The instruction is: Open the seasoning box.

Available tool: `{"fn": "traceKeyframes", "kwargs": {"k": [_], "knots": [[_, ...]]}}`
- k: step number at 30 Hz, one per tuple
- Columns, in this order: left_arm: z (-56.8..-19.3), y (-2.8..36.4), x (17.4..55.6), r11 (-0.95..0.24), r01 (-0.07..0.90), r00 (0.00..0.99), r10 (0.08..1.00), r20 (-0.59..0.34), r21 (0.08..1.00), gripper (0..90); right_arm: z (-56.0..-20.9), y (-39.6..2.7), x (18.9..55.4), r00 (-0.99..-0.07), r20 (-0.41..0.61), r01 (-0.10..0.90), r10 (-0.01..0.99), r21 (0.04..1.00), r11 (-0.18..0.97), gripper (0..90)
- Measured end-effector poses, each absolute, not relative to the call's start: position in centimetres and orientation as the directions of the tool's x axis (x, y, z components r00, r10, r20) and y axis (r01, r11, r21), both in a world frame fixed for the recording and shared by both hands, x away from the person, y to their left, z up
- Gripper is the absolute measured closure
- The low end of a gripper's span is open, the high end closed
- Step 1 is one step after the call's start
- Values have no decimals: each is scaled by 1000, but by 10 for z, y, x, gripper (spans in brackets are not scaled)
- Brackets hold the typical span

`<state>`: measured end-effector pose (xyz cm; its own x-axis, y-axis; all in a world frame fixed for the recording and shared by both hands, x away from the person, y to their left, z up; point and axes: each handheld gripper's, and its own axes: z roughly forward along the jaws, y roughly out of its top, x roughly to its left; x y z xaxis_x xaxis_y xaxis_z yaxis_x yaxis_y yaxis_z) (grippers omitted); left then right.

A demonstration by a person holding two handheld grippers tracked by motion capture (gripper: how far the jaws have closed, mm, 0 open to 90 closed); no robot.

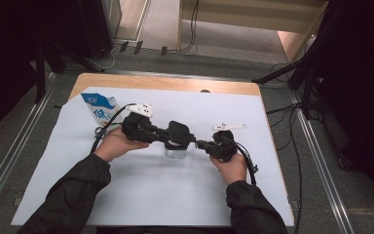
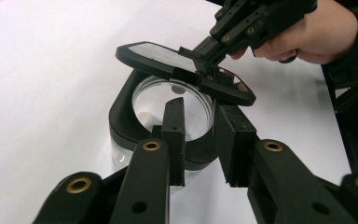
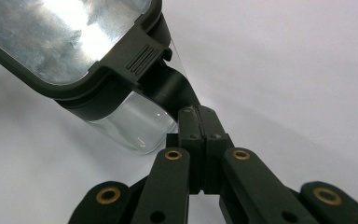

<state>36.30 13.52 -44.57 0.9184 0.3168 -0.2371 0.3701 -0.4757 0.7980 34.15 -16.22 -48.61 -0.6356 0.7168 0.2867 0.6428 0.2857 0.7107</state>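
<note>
White sheeting covers most of a wooden counter, with grey floor and trailing cables around it and dark stands at either side. On the sheet, near the middle, stands a clear glass container with a black collar around its mouth. A black-framed lid with a shiny panel is hinged at that collar and tilted up, so the round opening below it is visible in the left gripper view.

The left gripper comes in from the person's left hand. Its two black fingers straddle the near rim of the container, one inside the opening and one outside the collar; whether they are pressing on the collar or merely standing around it cannot be told.

The right gripper, held in the right hand, reaches toward the container from the other side. In the right gripper view its fingers are pressed together on a black tab at the edge of the lid, holding the lid raised at a slant over the glass body.

At the far left corner of the sheet a blue and white carton stands well apart from the container, just beyond the left hand.
</note>
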Motion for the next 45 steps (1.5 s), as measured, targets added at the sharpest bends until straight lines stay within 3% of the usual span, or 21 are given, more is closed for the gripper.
{"fn": "traceKeyframes", "kwargs": {"k": [12, 45], "knots": [[-432, 126, 359, -461, 376, 918, 305, -254, 804, 890, -485, -163, 341, -635, 293, 641, 715, 716, 276, 900], [-422, 67, 370, -495, 383, 918, 299, -261, 780, 900, -485, -162, 340, -617, 308, 644, 724, 726, 241, 900]]}}
